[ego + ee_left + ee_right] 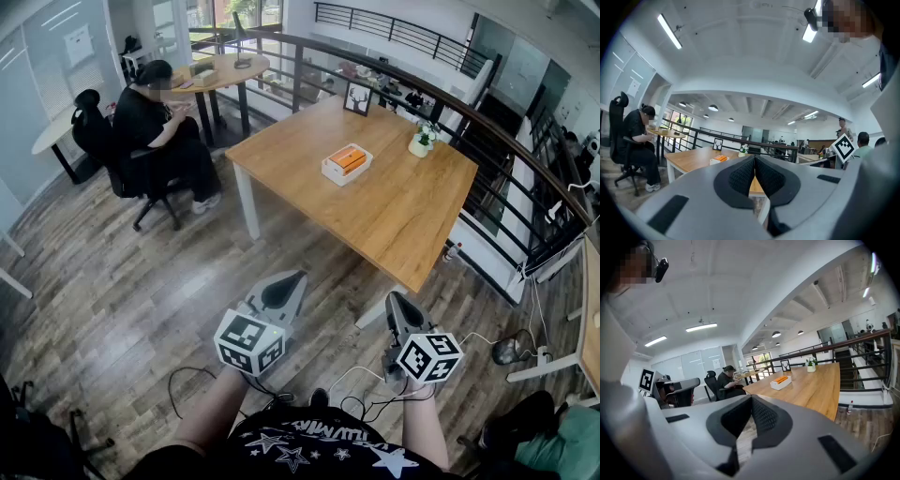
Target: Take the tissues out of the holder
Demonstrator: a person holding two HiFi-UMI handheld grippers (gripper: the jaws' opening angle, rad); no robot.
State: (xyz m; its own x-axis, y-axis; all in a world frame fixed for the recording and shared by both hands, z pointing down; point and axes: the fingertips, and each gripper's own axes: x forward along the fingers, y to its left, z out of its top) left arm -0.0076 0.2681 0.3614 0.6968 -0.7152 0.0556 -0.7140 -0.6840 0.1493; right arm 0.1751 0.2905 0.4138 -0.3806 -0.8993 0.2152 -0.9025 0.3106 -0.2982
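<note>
Both grippers are held close to the person's body, above the wooden floor [141, 281] and well short of the table. The left gripper [292, 278] has its jaws pressed together with nothing between them; in its own view the ribbed pads meet along one line at the left gripper [754, 158] tip. The right gripper [394, 298] is the same, its jaws fully together and empty, as the right gripper [751, 399] shows in its own view. Each carries its marker cube [248, 342] at the rear, near the hands.

Well ahead of both pairs of jaws stands the tabletop [403, 216]. On it, far beyond the jaw tips, sits the white tissue holder [347, 166] with the tissues [348, 158], an orange pack, lying in it. Seen along the left jaws, the tissue holder [719, 160] lies ahead and to the left of their line; seen along the right jaws, the tissue holder [781, 381] lies ahead and to the right.

Farther beyond the holder stand a small plant pot [422, 142] and a picture frame [357, 98]. A seated person [159, 122] is at another table, far off to the left of the jaws.
</note>
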